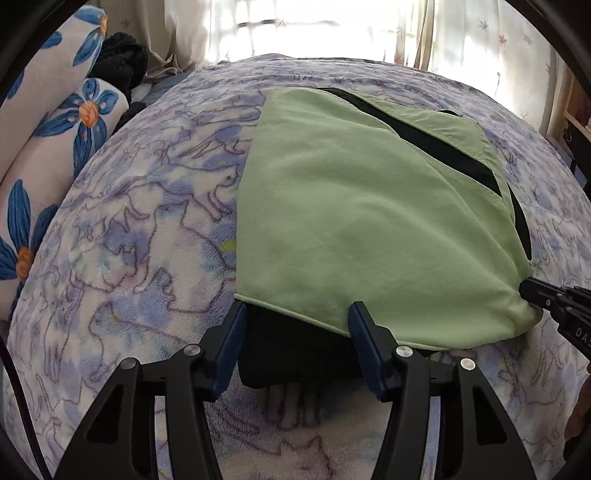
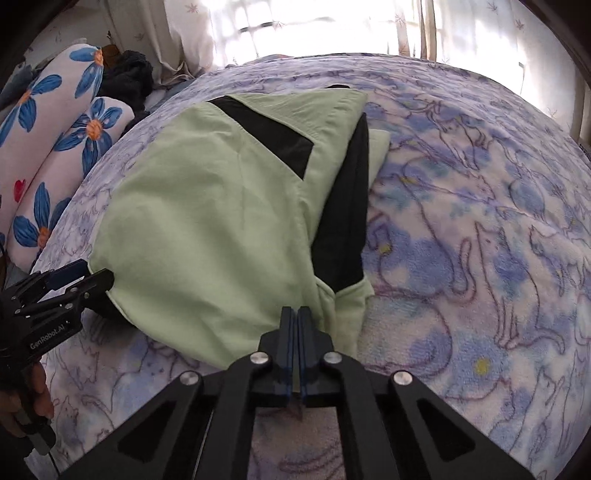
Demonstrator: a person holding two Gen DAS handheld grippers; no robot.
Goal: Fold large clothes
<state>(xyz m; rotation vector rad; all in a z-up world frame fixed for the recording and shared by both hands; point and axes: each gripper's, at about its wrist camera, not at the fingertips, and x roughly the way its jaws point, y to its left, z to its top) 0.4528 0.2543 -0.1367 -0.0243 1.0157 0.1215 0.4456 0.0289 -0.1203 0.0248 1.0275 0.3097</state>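
A light green garment with black panels (image 1: 354, 206) lies folded on the bed, also seen in the right wrist view (image 2: 207, 221). My left gripper (image 1: 299, 314) is open at the garment's near left corner. The green hem and a black layer under it lie between its blue pads, which do not press on them. In the right wrist view the left gripper (image 2: 86, 275) shows at the same corner. My right gripper (image 2: 295, 312) is shut at the near right corner, where the cloth puckers toward its tips. The right gripper (image 1: 526, 288) meets the garment's edge in the left wrist view.
A fleece blanket with blue cat outlines (image 2: 461, 240) covers the bed. Flower-print pillows (image 1: 55, 147) and a heap of dark clothes (image 1: 122, 59) lie at the far left. Bright curtains (image 2: 314, 26) hang behind the bed. A hand (image 2: 33, 391) holds the left gripper's handle.
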